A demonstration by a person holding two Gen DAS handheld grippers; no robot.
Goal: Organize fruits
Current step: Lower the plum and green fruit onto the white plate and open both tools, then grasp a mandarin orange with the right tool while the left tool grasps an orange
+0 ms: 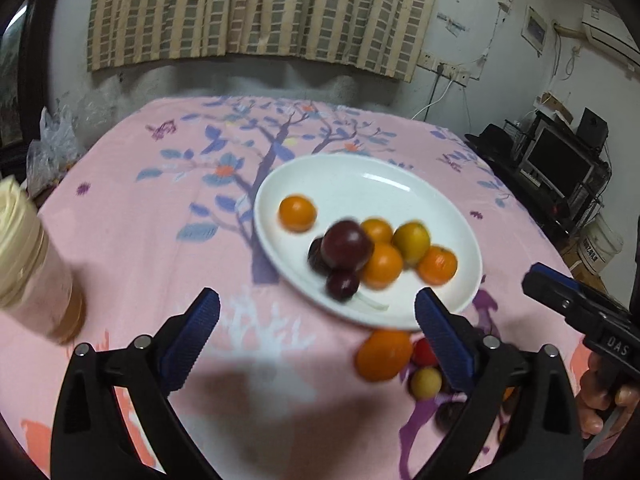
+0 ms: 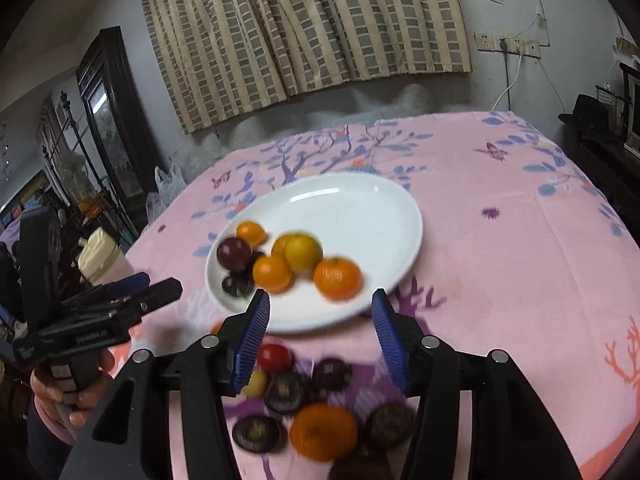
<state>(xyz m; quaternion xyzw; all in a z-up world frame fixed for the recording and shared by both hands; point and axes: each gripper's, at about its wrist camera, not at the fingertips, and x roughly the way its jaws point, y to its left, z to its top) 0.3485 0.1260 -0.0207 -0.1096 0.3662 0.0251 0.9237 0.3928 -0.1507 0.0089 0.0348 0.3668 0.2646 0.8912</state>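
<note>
Two grippers hang open and empty over a pink floral tablecloth (image 1: 140, 240): the left gripper (image 1: 316, 336) spread wide, the right gripper (image 2: 320, 328) narrower. Oranges (image 1: 297, 213) and plums (image 1: 347, 249) lie on the white plate (image 1: 360, 184) mid-table. Only the right view shows the mushrooms (image 2: 285, 394) and cherry tomato (image 2: 274, 357) near the table's front edge. A checked curtain (image 1: 256, 8) hangs behind.

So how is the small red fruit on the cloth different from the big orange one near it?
The red fruit is smaller and glossy red; the orange fruit is larger and matt orange. The red fruit lies closer to the white plate; the orange fruit lies nearer the camera. Both are round and rest on the pink cloth, off the plate.
</note>
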